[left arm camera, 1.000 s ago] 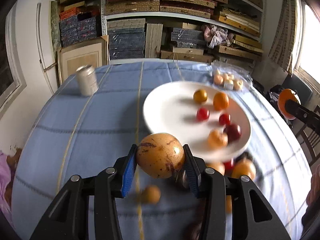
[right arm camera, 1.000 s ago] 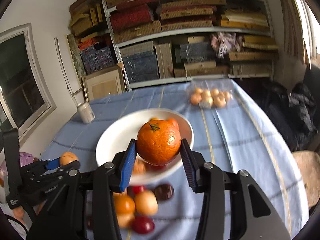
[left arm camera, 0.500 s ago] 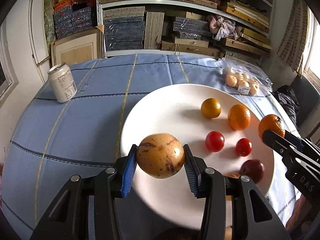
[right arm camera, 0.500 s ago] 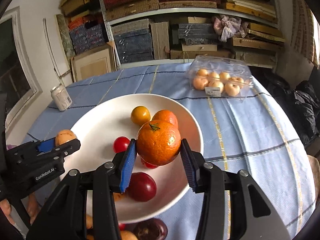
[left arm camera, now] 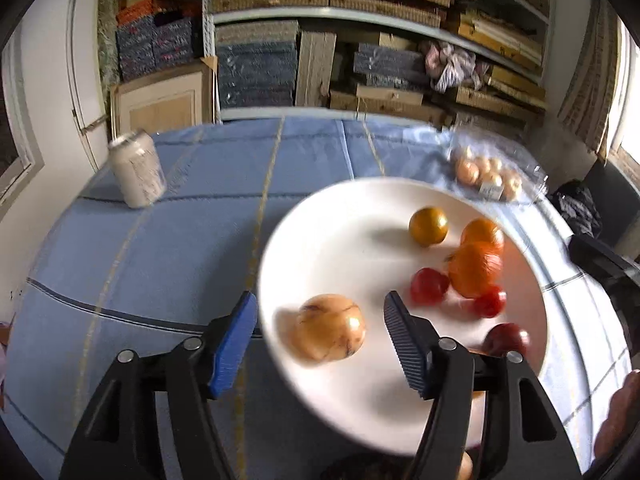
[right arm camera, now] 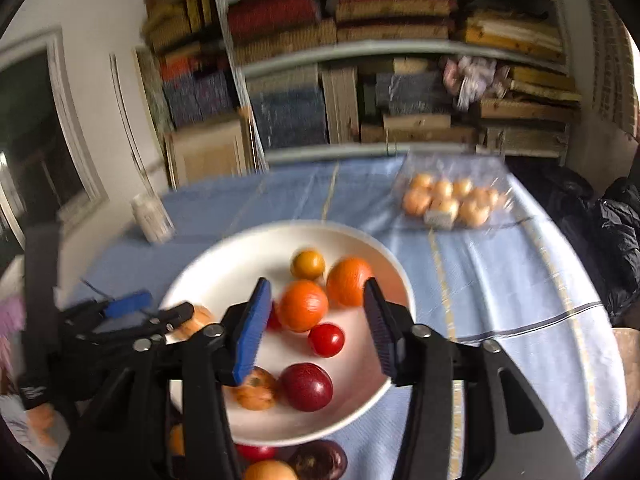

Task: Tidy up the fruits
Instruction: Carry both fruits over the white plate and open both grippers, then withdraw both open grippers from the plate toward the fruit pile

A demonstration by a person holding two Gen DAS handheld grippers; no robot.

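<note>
Left claw point(left arm camera: 320, 336): jaws opening, pads clear of the mottled yellow fruit point(left arm camera: 330, 328) lying between them on the white plate point(left arm camera: 320, 240); nothing is gripped. Right claw point(right arm camera: 316, 320): jaws opening, with the orange point(right arm camera: 303, 305) resting on the plate between the pads and touched by neither. On the plate in the right wrist view, a dark red fruit point(right arm camera: 307, 386) lies at the near rim, a small red tomato point(right arm camera: 326, 340) at 4 o'clock of the orange, a second orange point(right arm camera: 350, 280) at 2 o'clock of it, touching or just beside it, and a small yellow-orange fruit point(right arm camera: 307, 264) at 12 o'clock. Off the plate at the near edge, further fruits point(right arm camera: 316, 460) lie on the blue checked surface point(right arm camera: 500, 280). Farther out, a clear plastic box of pale fruits point(right arm camera: 452, 200) sits at 1 o'clock of the plate, and a drink can point(left arm camera: 138, 174) at 10 o'clock. Beyond the surface stand shelves point(left arm camera: 380, 60) stacked with boxes.
</note>
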